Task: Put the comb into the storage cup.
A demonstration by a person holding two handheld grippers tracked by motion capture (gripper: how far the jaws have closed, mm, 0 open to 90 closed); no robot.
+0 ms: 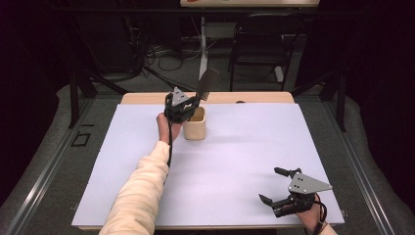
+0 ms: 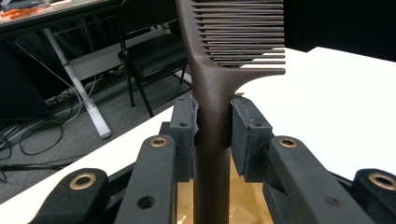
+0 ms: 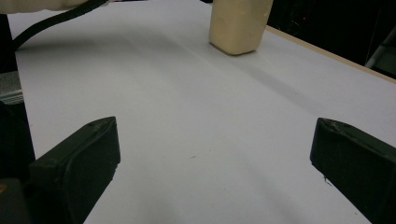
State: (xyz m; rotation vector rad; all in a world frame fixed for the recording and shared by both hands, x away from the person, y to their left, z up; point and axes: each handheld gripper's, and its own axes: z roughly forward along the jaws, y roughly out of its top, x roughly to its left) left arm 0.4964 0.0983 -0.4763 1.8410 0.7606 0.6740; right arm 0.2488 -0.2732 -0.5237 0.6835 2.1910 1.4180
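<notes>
— White table sheet (image 1: 235, 161), 1 wooden cup (image 1: 195, 124). Status?
— Left gripper (image 2: 212, 123) clamps the comb (image 2: 219, 70) by its handle, directly above the cup; insertion looks pending. Right gripper (image 1: 279, 186) gapes, holding nothing.

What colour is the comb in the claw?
Dark brown. The comb shows best in the left gripper view, clamped by its handle in the left claw.
</notes>
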